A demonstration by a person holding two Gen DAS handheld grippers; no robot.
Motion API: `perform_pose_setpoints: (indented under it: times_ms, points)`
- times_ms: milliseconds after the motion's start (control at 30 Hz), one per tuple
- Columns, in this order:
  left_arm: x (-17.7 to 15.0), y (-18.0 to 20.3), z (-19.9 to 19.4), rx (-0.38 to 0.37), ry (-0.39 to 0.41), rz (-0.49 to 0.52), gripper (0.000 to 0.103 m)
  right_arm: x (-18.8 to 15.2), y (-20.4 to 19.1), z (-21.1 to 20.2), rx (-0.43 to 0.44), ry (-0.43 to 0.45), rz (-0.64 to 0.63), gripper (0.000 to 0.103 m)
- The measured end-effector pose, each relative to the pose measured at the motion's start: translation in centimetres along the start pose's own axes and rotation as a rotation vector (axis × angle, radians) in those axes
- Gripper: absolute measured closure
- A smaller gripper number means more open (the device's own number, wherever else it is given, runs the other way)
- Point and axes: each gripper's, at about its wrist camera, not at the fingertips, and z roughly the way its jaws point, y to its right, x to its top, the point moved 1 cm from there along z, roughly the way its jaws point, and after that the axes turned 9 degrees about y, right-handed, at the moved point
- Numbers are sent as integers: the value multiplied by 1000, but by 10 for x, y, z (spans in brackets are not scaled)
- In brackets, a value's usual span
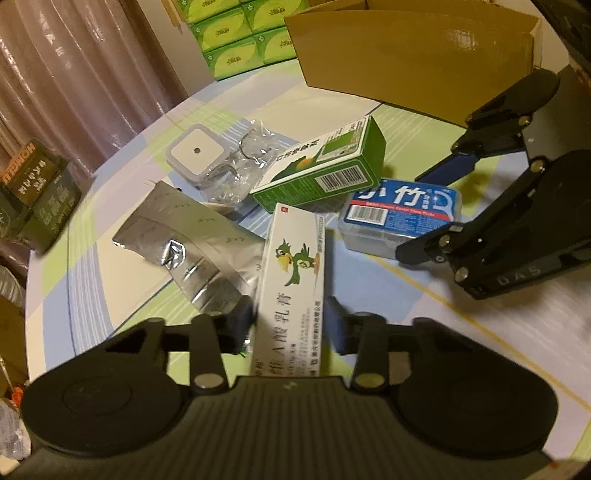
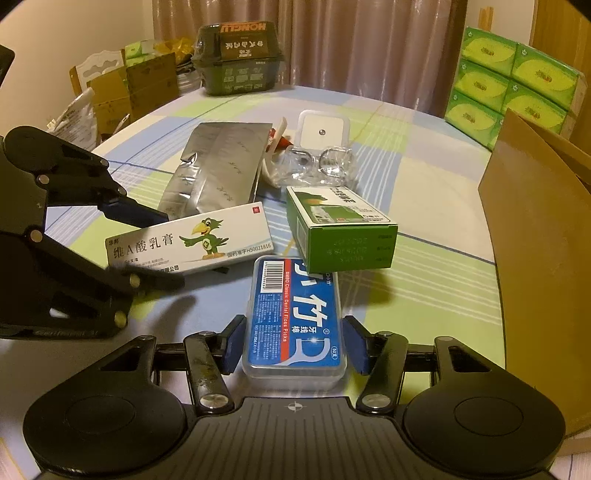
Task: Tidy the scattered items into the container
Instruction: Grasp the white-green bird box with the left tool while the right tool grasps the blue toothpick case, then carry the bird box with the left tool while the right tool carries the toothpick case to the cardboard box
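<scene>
A white ointment box with a green parrot (image 1: 291,273) (image 2: 192,240) lies between the pads of my left gripper (image 1: 290,325) (image 2: 159,249), which is shut on its near end. My right gripper (image 2: 293,343) (image 1: 421,216) is shut on a blue dental floss pick box (image 2: 295,317) (image 1: 399,210), one pad on each long side. A green carton (image 1: 321,166) (image 2: 343,229), a silver foil pouch (image 1: 192,236) (image 2: 218,170), a white square plug-in light (image 1: 192,151) (image 2: 323,131) and a clear bag of rings (image 1: 240,162) (image 2: 321,162) lie scattered behind. The open cardboard container (image 1: 406,48) (image 2: 535,258) stands at the table's right.
A dark green food tub (image 1: 33,195) (image 2: 238,55) sits at the table's far edge by the curtain. Green tissue packs (image 1: 240,33) (image 2: 509,85) are stacked behind the container. The checked tablecloth (image 2: 424,295) shows bare patches between my right gripper and the container.
</scene>
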Motion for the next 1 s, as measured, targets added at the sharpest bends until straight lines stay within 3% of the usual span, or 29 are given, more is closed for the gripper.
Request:
perform_pose_setpoints:
  times_ms: [467,567,633,1000]
  points:
    - [6,38,-38,-146,-49,-104,69,-20,11,-50,-44,-18,44,50]
    - [4,49,-40,-136,-48,-88,68,-28,13,-59,-50,-27,51,50]
    - [3,52,-39,-126,-45,-84,61,-32,15,-63,-53,-29,58,50]
    - [5,53,-23,-100,-65,-108,61,-38,16,-58,-44,-21,53,48]
